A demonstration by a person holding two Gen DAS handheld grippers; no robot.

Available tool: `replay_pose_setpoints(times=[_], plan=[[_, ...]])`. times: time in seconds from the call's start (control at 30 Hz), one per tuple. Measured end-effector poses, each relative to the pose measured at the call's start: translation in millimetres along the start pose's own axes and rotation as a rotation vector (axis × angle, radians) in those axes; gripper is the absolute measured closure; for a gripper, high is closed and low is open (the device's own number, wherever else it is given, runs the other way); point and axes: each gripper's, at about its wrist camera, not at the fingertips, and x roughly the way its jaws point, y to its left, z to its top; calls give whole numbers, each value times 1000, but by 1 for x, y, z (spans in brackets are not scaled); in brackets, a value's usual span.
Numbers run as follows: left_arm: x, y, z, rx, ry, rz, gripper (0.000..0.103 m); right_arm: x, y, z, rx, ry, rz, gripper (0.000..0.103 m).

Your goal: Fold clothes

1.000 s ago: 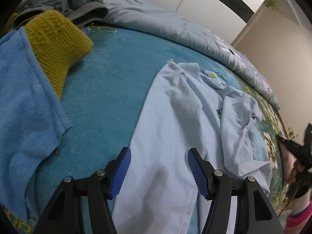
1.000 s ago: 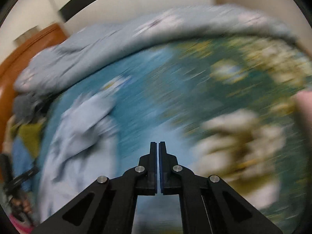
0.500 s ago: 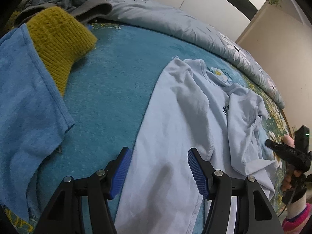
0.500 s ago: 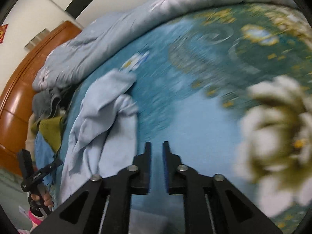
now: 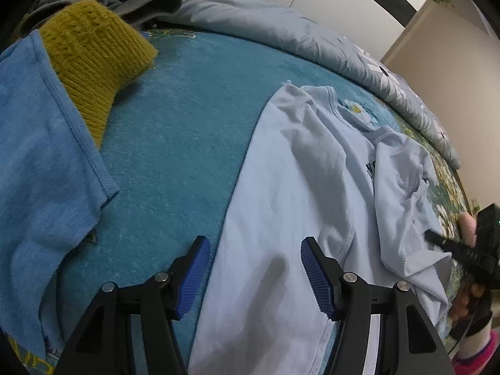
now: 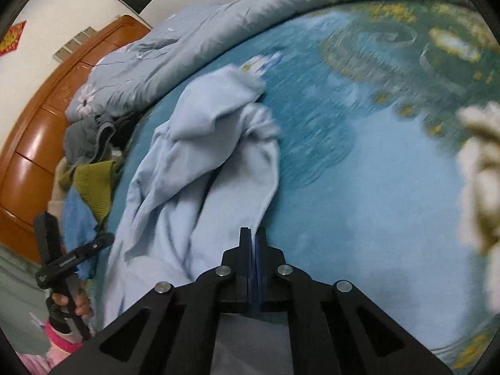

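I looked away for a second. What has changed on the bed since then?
The right gripper swung down toward the pale blue shirt; its jaws opened briefly and have just closed at the shirt's edge. The left gripper stays open above the shirt; the other clothes lie as before.

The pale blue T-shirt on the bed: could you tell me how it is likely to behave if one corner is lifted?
The pale blue T-shirt will probably drape limply, since its far side already lies bunched in soft folds. It looks thin and light, so one pinch should lift it. It may drag rather than slide on the fuzzy teal blanket.
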Motion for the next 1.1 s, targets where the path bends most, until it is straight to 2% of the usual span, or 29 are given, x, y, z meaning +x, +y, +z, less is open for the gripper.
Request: replay_pose_setpoints(times=[0.07,0.2,0.3,0.43,0.5,0.6,0.8,0.87,0.9,0.93,1.0,1.03,1.07,1.1], plan=[[-1,1,0,1,0,-3,38,-13,-2,9,-36,-16,-49,102],[-1,2,0,-1,4,-1,38,-56,-15,31,-113,-91,-263,102],[0,2,0,3,9,3,38,-103,-39,53,-112,-208,-490,102],[2,-2,0,23,18,23,38,-158,-63,84,-87,-378,-744,101],[4,-5,-1,38,22,39,38,-170,-74,94,-48,-403,-746,101],[4,-7,-1,50,25,46,38,-163,-75,95,-81,-418,-820,101],[1,-8,-4,56,34,39,38,-135,-80,77,-100,-323,-773,99],[0,-10,-7,68,40,33,38,-136,-74,67,-107,-334,-756,85],[0,-11,-10,71,41,28,38,-139,-70,61,-110,-351,-749,65],[0,-12,-12,74,43,22,39,-146,-64,54,-109,-383,-740,50],[0,-16,-16,89,36,28,39,-157,-52,40,-108,-440,-705,48],[0,-18,-19,103,32,38,44,-160,-48,34,-107,-454,-682,47],[-1,-20,-20,113,28,49,58,-163,-42,27,-106,-464,-651,46],[-1,-21,-22,120,25,60,67,-163,-38,21,-105,-462,-626,44]])
